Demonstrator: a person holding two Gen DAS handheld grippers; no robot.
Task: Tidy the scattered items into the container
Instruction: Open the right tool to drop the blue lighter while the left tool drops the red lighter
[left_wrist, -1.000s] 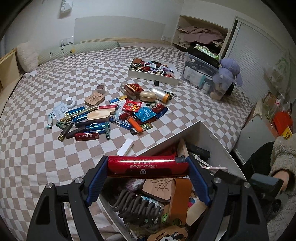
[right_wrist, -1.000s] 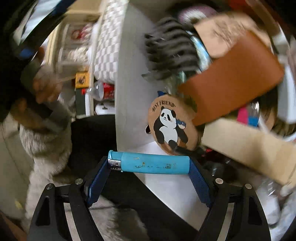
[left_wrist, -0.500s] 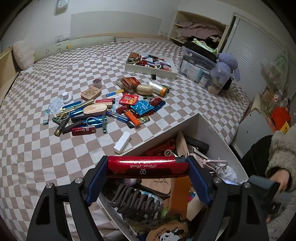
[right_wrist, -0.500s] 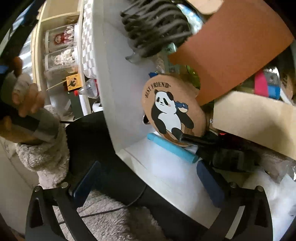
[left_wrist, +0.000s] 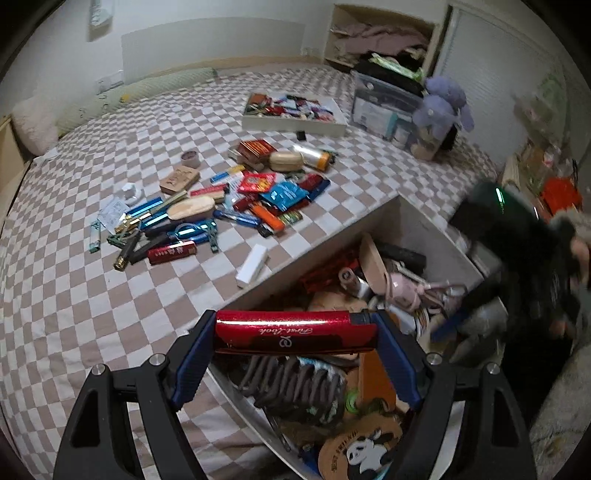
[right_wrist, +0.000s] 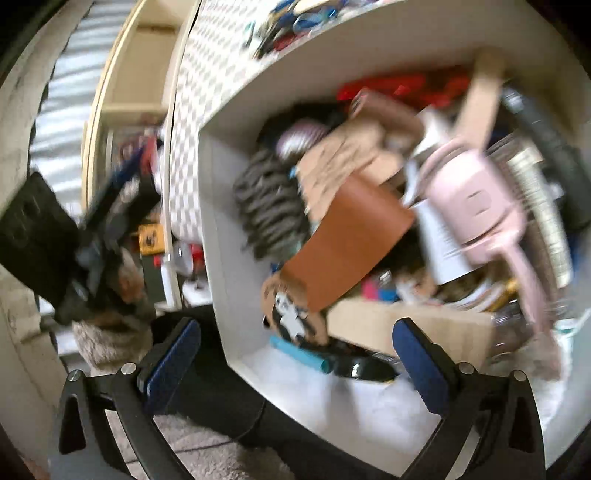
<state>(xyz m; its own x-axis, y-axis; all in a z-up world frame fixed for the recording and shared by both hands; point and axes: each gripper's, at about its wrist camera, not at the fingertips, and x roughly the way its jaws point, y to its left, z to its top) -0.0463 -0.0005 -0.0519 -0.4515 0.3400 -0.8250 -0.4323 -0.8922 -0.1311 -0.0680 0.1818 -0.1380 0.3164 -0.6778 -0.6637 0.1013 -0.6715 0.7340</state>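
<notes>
Left wrist view shows the left gripper (left_wrist: 295, 334) clamped end to end on a red lighter (left_wrist: 295, 332), its blue pads (left_wrist: 192, 365) pressing the two short ends. The lighter hangs directly above the near corner of the white container (left_wrist: 388, 218), over a grey coiled item (left_wrist: 291, 384) and a panda coaster (left_wrist: 360, 448).

Handling judgement: the lighter looks light, rigid and glossy — a smooth body that could slip or pivot if the end-to-end clamp loosens unevenly. A grip across the long flat sides would likely be more secure; here, a short drop into the pile should do it no harm, as the contents below look soft or flat.

Right wrist view is blurred. The right gripper (right_wrist: 295, 354) stands wide apart and carries nothing. It sits just outside the container's near wall (right_wrist: 221, 258). A light-blue lighter (right_wrist: 299, 354) lies inside on the bare white floor, beside the panda coaster (right_wrist: 291, 314) and under a brown leather piece (right_wrist: 347, 240). A pink comb-like item (right_wrist: 476, 206) lies further in.

Remaining work: many small items are scattered on the checked bedspread (left_wrist: 74, 295) — lighters, packets, a white box (left_wrist: 252, 266) near the container, and a wooden piece (left_wrist: 192, 208). Most look light and stiff; the foil packets would likely crumple and are best pinched at an edge.
</notes>
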